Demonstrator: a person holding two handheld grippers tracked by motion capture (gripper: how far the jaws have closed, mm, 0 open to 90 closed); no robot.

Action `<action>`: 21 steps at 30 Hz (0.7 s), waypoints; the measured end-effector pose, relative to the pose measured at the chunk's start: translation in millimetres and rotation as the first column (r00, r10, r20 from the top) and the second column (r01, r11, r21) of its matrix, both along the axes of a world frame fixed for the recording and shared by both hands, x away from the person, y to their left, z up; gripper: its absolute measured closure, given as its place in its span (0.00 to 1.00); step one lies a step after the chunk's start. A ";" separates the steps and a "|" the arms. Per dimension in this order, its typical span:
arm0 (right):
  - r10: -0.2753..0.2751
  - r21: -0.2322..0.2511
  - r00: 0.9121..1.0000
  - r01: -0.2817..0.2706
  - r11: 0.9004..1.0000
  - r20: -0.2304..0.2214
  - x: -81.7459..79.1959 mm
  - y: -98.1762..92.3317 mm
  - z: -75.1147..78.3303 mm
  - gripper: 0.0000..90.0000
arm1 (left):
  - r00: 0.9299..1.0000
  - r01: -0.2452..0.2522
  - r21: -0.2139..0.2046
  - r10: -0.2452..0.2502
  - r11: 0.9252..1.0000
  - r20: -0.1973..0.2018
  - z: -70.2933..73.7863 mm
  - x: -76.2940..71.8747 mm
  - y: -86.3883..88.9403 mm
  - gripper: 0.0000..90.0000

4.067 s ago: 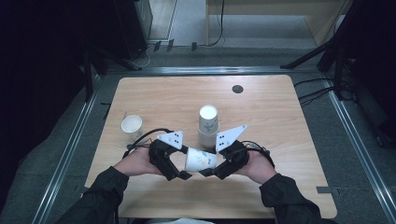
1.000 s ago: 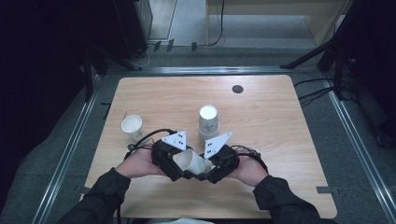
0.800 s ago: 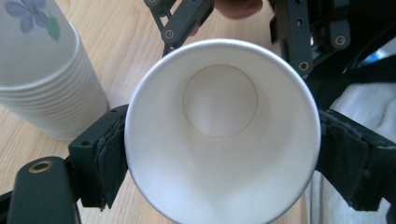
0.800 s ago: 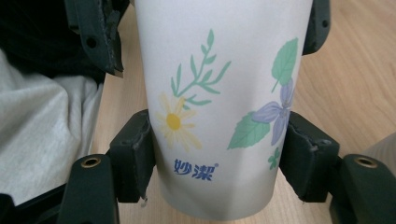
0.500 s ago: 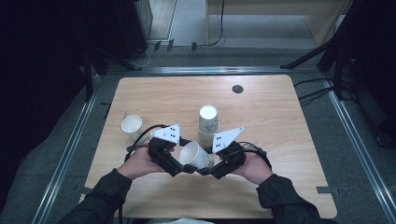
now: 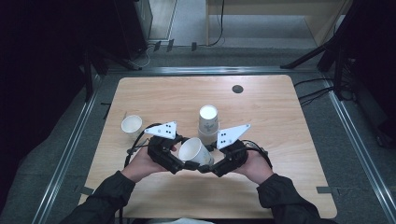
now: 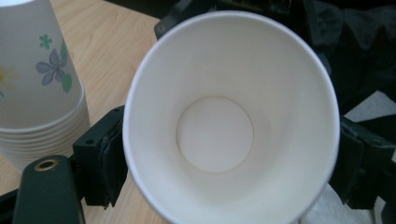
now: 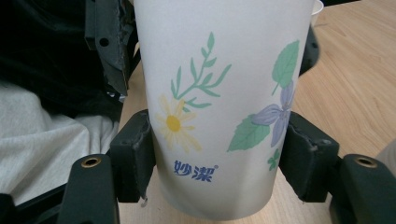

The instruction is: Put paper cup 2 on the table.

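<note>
We are clamping the paper cup [image 6: 195,152] in the right claw [image 6: 208,164], low at six o'clock above the bench [image 6: 280,121]; the left claw [image 6: 180,161] is closing loosely on its rim, so squeeze gently.

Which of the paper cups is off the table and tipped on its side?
The paper cup held between both grippers, mouth facing the left gripper. The stack of cups and the lone cup stand on the table.

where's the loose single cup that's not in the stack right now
In the high view the single paper cup stands upright on the table's left side, left of the cup stack and just beyond the left hand-held gripper.
</note>
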State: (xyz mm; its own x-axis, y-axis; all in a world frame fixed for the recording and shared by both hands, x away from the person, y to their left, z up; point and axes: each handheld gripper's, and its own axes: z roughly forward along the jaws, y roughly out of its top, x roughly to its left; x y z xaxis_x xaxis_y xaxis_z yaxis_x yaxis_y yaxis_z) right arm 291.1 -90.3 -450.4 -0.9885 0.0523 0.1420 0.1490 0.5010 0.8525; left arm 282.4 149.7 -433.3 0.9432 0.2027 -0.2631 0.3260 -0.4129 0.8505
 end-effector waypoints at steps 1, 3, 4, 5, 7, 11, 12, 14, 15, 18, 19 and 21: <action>-0.001 -0.001 1.000 0.001 1.000 -0.002 -0.6 0.9 -0.3 0.38 | 1.000 -0.001 -0.007 0.001 1.000 0.000 0.1 -0.3 -0.6 0.16; 0.005 -0.003 1.000 -0.005 1.000 -0.010 -1.3 2.5 -1.1 0.38 | 1.000 -0.006 -0.019 0.006 1.000 0.001 0.0 -1.4 -1.2 0.17; 0.009 -0.007 1.000 -0.009 1.000 -0.010 -1.7 3.3 -1.6 0.38 | 1.000 -0.006 -0.019 0.006 1.000 0.003 -0.1 -1.5 -1.2 0.17; 0.012 -0.009 1.000 -0.012 1.000 -0.012 -1.9 3.8 -1.9 0.38 | 1.000 -0.007 -0.017 0.007 1.000 0.005 -0.2 -1.8 -1.1 0.19; 0.015 -0.012 1.000 -0.016 1.000 -0.017 -2.0 4.9 -2.7 0.38 | 1.000 0.000 -0.022 0.001 1.000 0.008 -0.5 -2.5 -0.5 0.24; 0.018 -0.012 1.000 -0.019 1.000 -0.017 -2.4 5.3 -3.1 0.39 | 1.000 -0.001 -0.022 0.002 1.000 0.014 0.0 -3.4 -0.6 0.26; 0.018 -0.013 1.000 -0.018 1.000 -0.018 -2.4 5.2 -3.1 0.39 | 1.000 -0.002 -0.020 0.002 1.000 0.016 0.1 -3.5 -0.7 0.26; 0.018 -0.015 1.000 -0.018 1.000 -0.020 -2.3 5.1 -3.3 0.38 | 1.000 -0.001 -0.014 0.002 1.000 0.017 0.0 -3.4 -0.9 0.27; 0.020 -0.014 1.000 -0.020 1.000 -0.020 -1.9 5.1 -3.7 0.38 | 1.000 -0.003 -0.012 0.003 1.000 0.017 0.0 -3.5 -1.0 0.27; 0.012 -0.016 0.999 -0.013 1.000 -0.038 -0.9 5.0 -4.7 0.33 | 1.000 -0.005 -0.007 0.005 1.000 0.021 0.5 -3.0 0.3 0.27; 0.004 -0.022 0.999 -0.005 1.000 -0.036 -0.6 5.1 -5.2 0.31 | 1.000 -0.006 -0.004 0.006 1.000 0.023 0.9 -2.6 1.3 0.27; -0.002 -0.038 0.999 0.001 0.999 -0.037 -0.1 4.9 -6.9 0.30 | 1.000 -0.014 -0.004 0.014 1.000 0.027 1.5 -1.7 3.6 0.27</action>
